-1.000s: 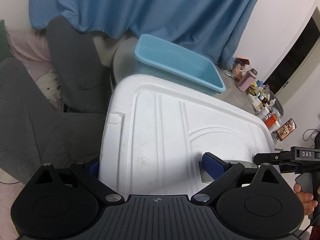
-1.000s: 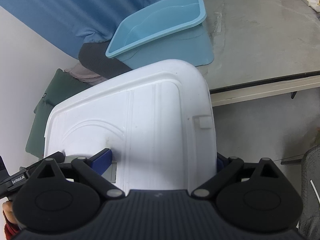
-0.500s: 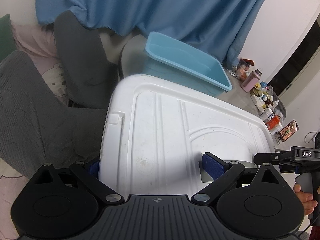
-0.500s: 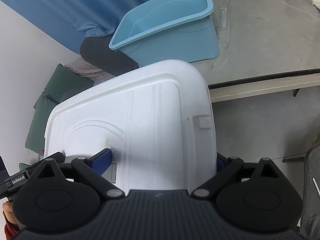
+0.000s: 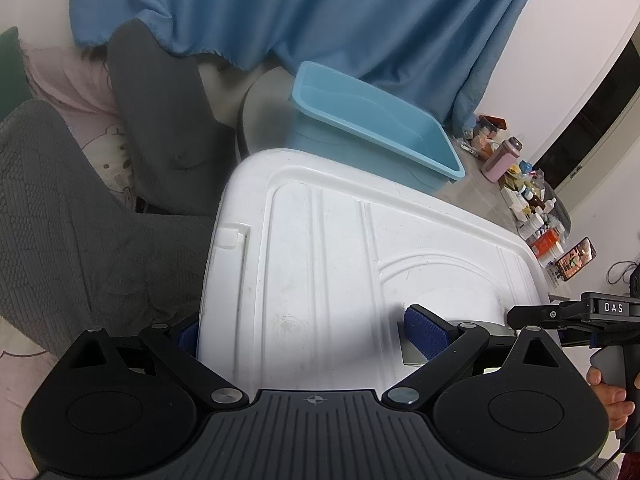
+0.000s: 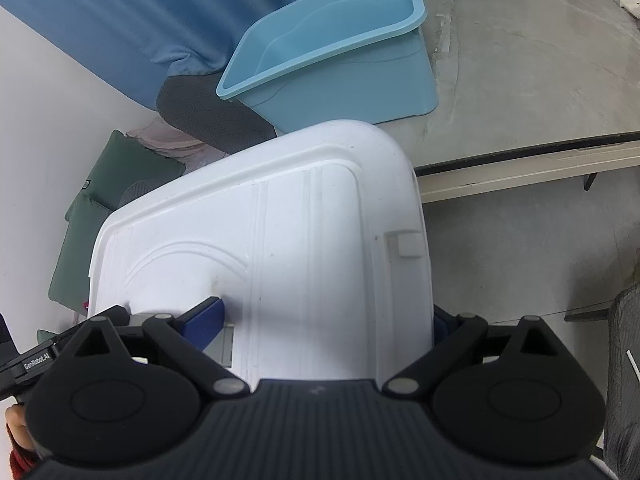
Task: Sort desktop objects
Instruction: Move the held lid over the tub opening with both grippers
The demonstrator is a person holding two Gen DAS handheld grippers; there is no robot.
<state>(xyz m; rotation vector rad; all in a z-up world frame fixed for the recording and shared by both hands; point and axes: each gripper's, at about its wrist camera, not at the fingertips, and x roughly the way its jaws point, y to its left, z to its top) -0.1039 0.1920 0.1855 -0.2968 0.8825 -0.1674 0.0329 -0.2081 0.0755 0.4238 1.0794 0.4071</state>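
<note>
Grey table (image 6: 520, 80) under a blue curtain (image 5: 320, 12), light-blue bin (image 6: 340, 56) standing on it. Nearer, a white lid (image 5: 340, 272) carried flat — left gripper (image 5: 308, 332) and right gripper (image 6: 328, 320) each clamped across opposite ends.

Far desk clutter (image 5: 532, 208) indistinct, tiny

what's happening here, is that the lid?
Yes. A person holds a white lid with both grippers, the left gripper clamped on one end and the right gripper on the other. It hangs at the edge of the grey table, just short of the open blue bin, not on it.
</note>
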